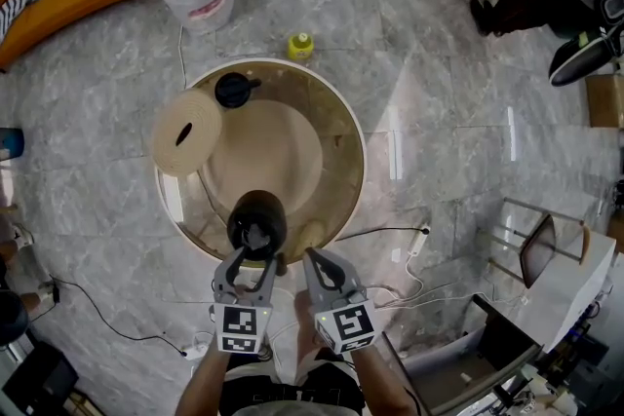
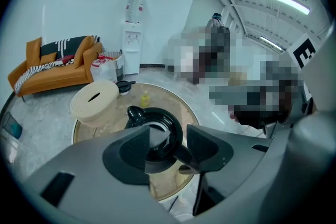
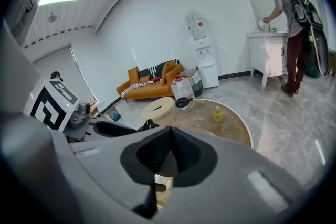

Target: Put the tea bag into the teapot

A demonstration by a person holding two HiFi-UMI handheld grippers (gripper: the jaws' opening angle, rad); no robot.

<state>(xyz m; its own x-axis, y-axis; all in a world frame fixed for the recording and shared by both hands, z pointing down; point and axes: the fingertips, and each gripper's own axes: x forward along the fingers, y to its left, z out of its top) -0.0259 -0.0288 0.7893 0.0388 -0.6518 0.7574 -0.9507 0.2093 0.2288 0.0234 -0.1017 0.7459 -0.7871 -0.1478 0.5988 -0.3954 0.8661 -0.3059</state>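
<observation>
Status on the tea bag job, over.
Left gripper open at the teapot. Right gripper shut, beside it. Teapot mouth uncovered; tea bag not visible. Nothing in the way.

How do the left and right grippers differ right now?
Left gripper: jaws apart. Right gripper: jaws together.
The left gripper sits over the black teapot, whose open mouth shows between its jaws. The right gripper is beside the teapot, just off to the right in the head view.
Shared: both tilt down at the near edge of the round table, and no tea bag shows in either.
</observation>
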